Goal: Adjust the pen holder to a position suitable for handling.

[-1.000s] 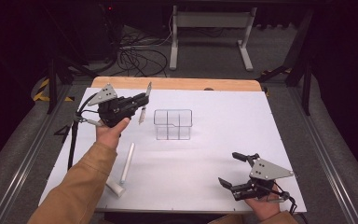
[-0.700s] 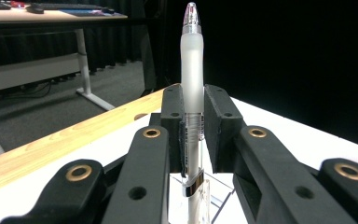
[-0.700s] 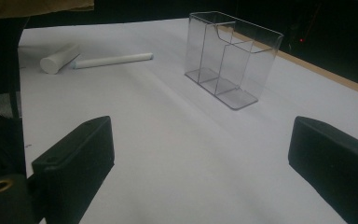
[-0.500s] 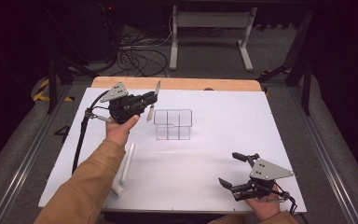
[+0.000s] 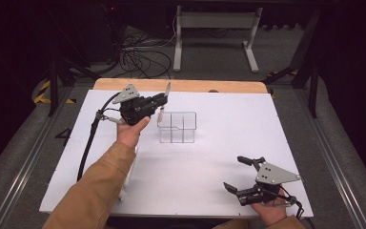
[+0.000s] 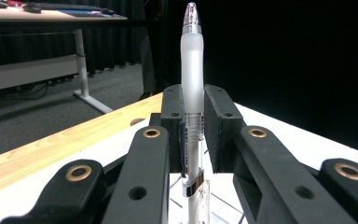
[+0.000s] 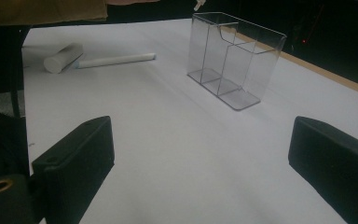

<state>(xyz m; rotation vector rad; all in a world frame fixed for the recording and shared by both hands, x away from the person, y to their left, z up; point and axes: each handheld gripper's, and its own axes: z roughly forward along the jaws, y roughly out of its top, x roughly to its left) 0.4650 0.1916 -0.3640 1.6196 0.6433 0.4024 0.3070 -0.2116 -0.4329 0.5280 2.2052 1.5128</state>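
My left gripper [image 5: 161, 103] is shut on a frosted white pen [image 5: 167, 90], which stands nearly upright between the jaws. It hovers just above the left end of a clear plastic organizer [image 5: 177, 127] with several compartments. In the left gripper view the pen [image 6: 191, 60] rises between the jaw pads, its clip below them. My right gripper [image 5: 233, 172] rests open near the table's front right edge with nothing in it. From the right gripper view the organizer [image 7: 233, 60] stands farther off, beyond the wide-apart jaws of the right gripper [image 7: 200, 158].
The white table top [image 5: 228, 109] ends in a wooden strip [image 5: 190, 86] at the back. A thin white tube [image 7: 116, 59] and a thicker white cylinder [image 7: 63, 57] lie at the left, partly under the person's sleeve [image 5: 100, 191]. A black cable [image 5: 88, 148] trails from the left gripper.
The left hand has carried the pen to the right, toward the organizer's left end, and a little lower. The right gripper has stayed put.
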